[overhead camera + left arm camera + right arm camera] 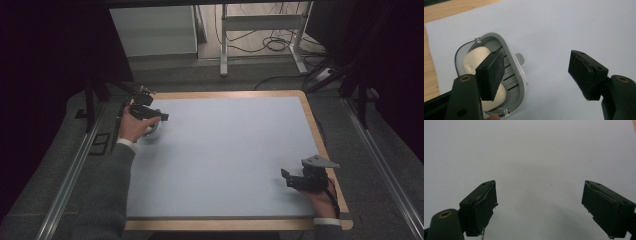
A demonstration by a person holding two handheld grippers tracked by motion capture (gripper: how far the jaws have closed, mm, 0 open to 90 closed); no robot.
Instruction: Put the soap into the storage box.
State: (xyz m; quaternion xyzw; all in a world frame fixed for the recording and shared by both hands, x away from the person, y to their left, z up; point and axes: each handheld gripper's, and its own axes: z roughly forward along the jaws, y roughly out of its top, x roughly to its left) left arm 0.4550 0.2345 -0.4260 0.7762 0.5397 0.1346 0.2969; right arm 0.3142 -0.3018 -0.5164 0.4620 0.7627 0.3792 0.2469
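Two wide-open, empty hand-held grippers, left [537, 75] and right [539, 207], over pale blue mat [230, 150], dim room.

No readable text, label, brand or number anywhere; the soap bar [475, 62] bears an embossed mark, too blurred to read

Cream soap [474, 62] in a grey slotted soap dish [520, 75] on a pale blue mat [564, 30]; wooden table edge [454, 10]

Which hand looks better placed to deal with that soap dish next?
The left. Its hand-held gripper hangs open right over the soap dish holding the soap bar. The right hand-held gripper sits open at the table's opposite corner, over bare surface.
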